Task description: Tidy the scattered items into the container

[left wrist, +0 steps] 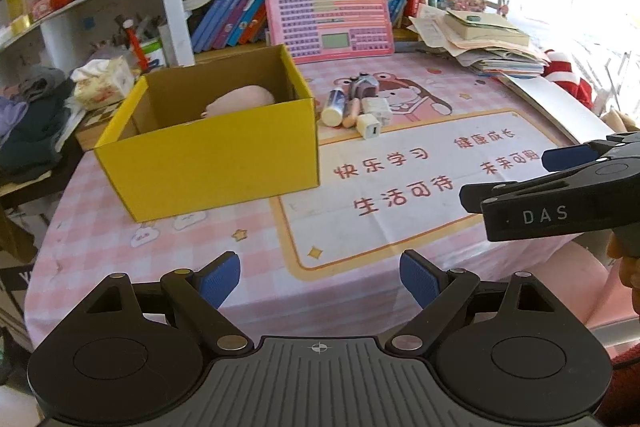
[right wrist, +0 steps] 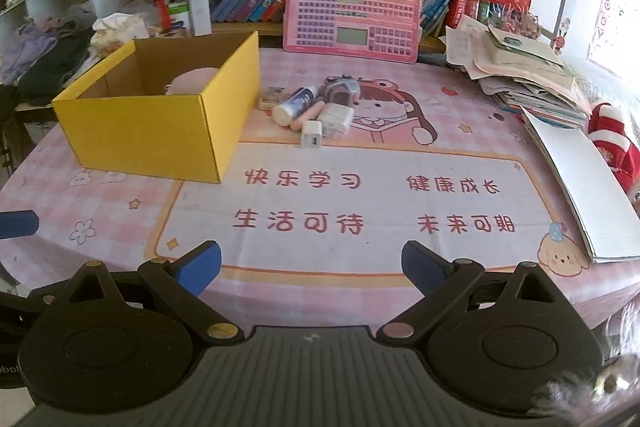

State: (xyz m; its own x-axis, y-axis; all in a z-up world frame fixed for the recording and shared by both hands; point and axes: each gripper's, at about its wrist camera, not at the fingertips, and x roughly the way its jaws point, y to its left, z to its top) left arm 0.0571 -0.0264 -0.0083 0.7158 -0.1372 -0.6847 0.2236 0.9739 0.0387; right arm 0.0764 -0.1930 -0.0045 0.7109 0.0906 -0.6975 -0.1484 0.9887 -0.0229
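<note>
While both tongs [left wrist: 320, 281] [right wrist: 311, 267] gape empty, clutter [right wrist: 316, 115] lies far ahead beside yellow box [right wrist: 160, 123].

A pink checked cloth [right wrist: 100, 203] is covering the worktop [left wrist: 612, 331]. Lying directly on it are a yellow box [right wrist: 160, 131], a cluster of small items [right wrist: 316, 111] just beside the box (a tube, a white charger, others touching), a pink keyboard toy [right wrist: 352, 15] leaning at the back, a paper stack [right wrist: 528, 79] and a white board [right wrist: 584, 183].
</note>
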